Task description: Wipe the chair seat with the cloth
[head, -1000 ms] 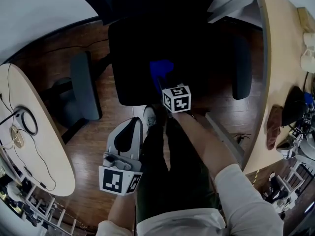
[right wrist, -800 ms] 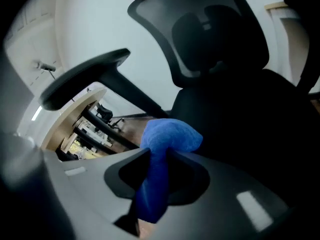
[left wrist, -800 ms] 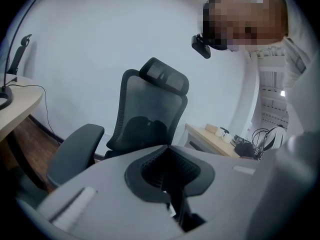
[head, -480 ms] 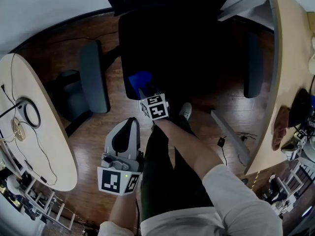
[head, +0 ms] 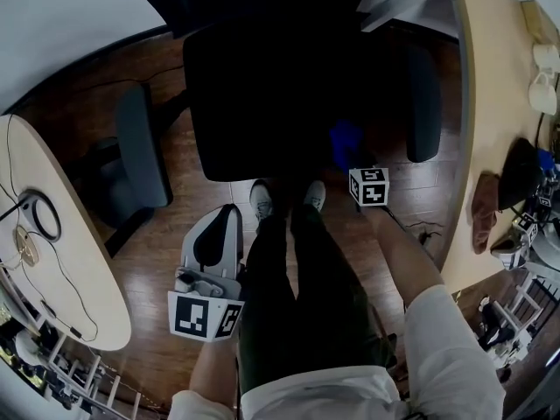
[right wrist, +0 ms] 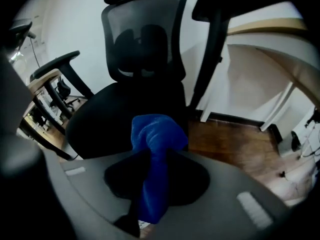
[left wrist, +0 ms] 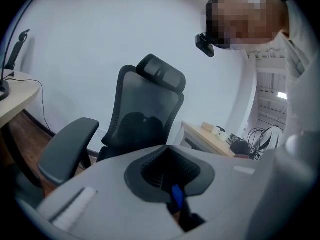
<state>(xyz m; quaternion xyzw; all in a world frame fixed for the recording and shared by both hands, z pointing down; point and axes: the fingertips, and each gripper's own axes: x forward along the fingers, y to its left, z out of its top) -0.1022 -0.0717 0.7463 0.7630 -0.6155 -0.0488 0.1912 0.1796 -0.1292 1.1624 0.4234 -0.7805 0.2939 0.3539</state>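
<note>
Cloth (right wrist: 156, 134): soft, light, limp; we see it at seat (head: 262, 94) front-right corner.
Right gripper (right wrist: 150, 194): clamped on cloth's bunched middle, which we judge a good hold.
Left gripper (head: 223, 226): jaws together, idle.

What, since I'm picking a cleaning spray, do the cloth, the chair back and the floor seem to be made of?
Cloth: soft blue fabric, probably microfibre; it has a fuzzy nap and bunched folds.
Chair back: black mesh on a plastic-looking frame; light shows through the weave.
Floor: brown wood or wood-look laminate with a slight sheen; it shows plank lines and grain, but which of the two it is can't be told.
</note>
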